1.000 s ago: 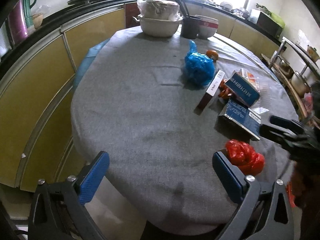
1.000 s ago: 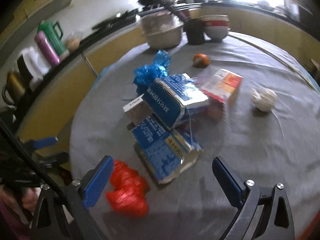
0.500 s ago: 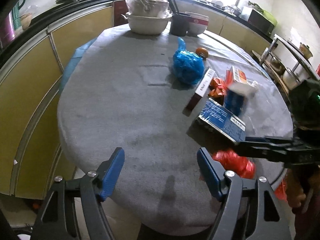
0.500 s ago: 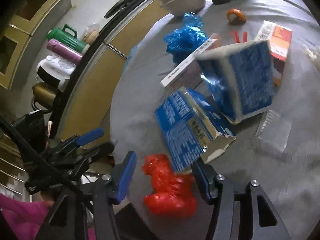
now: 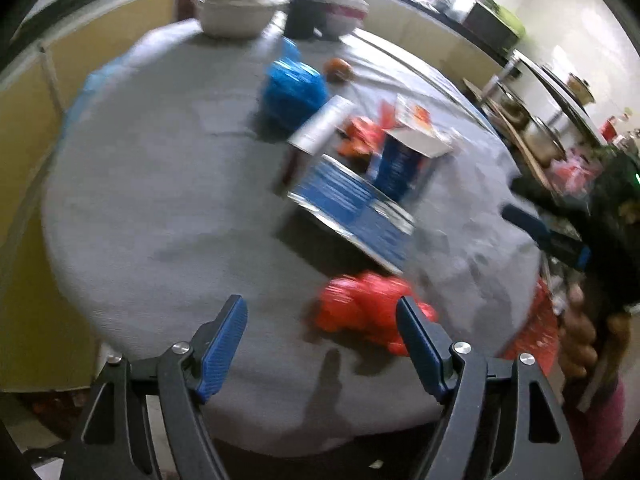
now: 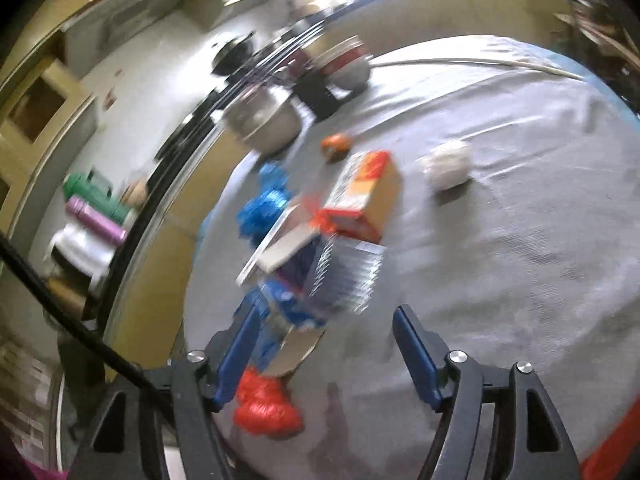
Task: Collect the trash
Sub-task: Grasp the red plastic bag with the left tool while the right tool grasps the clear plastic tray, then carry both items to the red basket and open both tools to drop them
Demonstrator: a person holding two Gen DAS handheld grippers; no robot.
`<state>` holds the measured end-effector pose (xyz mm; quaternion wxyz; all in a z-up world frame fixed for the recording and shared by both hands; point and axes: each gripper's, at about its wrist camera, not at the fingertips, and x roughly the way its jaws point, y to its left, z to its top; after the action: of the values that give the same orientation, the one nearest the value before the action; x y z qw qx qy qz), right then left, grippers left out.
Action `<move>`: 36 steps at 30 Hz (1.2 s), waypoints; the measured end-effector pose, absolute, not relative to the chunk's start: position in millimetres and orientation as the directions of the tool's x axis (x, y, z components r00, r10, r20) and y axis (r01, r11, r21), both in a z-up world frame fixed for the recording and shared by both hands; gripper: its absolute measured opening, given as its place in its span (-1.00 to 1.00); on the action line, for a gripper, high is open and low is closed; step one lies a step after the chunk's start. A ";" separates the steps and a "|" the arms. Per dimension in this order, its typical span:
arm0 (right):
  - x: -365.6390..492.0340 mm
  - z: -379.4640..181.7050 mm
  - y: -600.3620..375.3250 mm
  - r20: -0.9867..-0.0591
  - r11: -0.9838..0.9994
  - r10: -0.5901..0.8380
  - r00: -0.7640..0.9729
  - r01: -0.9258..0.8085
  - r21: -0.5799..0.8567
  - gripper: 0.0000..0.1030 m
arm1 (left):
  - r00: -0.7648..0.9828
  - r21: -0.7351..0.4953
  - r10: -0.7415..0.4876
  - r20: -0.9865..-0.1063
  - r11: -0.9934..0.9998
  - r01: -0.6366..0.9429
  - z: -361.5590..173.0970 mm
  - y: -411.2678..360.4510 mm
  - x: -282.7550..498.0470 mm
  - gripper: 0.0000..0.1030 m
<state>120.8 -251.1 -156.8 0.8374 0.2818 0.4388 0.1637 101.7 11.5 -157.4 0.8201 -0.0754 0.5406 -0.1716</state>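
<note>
A crumpled red plastic bag (image 5: pixel 366 312) lies near the front edge of the grey round table (image 5: pixel 160 200); it also shows in the right wrist view (image 6: pixel 266 406). Behind it lie a flattened blue carton (image 5: pixel 348 208), an upright blue carton (image 5: pixel 400 160), a blue plastic bag (image 5: pixel 292 88) and an orange box (image 6: pixel 366 196). A white crumpled ball (image 6: pixel 448 164) lies apart. My left gripper (image 5: pixel 322 344) is open, just in front of the red bag. My right gripper (image 6: pixel 326 352) is open and empty above the blue cartons; it also shows at the right in the left wrist view (image 5: pixel 536 228).
A large bowl (image 5: pixel 236 12), a dark cup (image 5: pixel 302 20) and a red-rimmed bowl (image 5: pixel 346 14) stand at the table's far side. A small orange fruit (image 5: pixel 338 70) lies near the blue bag. Yellow cabinets (image 5: pixel 24 120) run on the left.
Both grippers stay open. The left gripper has moved right and closer to the red bag. The right gripper has swung upward and back, away from the red bag. Both views are blurred.
</note>
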 end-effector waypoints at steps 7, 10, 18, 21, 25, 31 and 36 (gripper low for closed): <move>156.2 -171.2 -247.8 -0.693 0.766 0.488 0.530 0.120 0.631 0.43 | 0.286 -0.351 -0.405 -0.868 0.909 0.224 -171.2 -21.6 108.5 0.50; 159.3 -184.8 -253.0 -0.675 0.708 0.516 0.527 0.181 0.683 0.42 | 0.268 -0.362 -0.413 -0.870 0.906 0.221 -179.1 -25.8 109.7 0.48; 140.0 -178.9 -255.4 -0.678 0.741 0.506 0.532 0.133 0.658 0.01 | 0.269 -0.394 -0.448 -0.852 0.889 0.234 -185.4 -29.6 109.0 0.24; 129.6 -178.5 -262.0 -0.665 0.732 0.515 0.541 0.127 0.670 -0.04 | 0.277 -0.388 -0.448 -0.850 0.888 0.248 -183.3 -32.3 105.3 0.22; 110.2 -178.1 -275.2 -0.640 0.709 0.531 0.555 0.122 0.694 -0.08 | 0.273 -0.384 -0.452 -0.849 0.883 0.269 -180.0 -36.8 98.7 0.20; 75.6 -174.4 -305.2 -0.575 0.638 0.559 0.598 0.132 0.758 -0.13 | 0.236 -0.394 -0.478 -0.846 0.859 0.327 -167.7 -53.9 86.5 0.20; 38.0 -169.0 -339.3 -0.529 0.582 0.545 0.651 0.161 0.797 -0.13 | 0.224 -0.376 -0.499 -0.837 0.823 0.426 -152.0 -81.0 75.4 0.20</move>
<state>38.0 -339.3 -169.0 0.7943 0.4410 0.4000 0.1209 75.4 -81.0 -152.0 0.7816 -0.0331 0.5482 -0.2959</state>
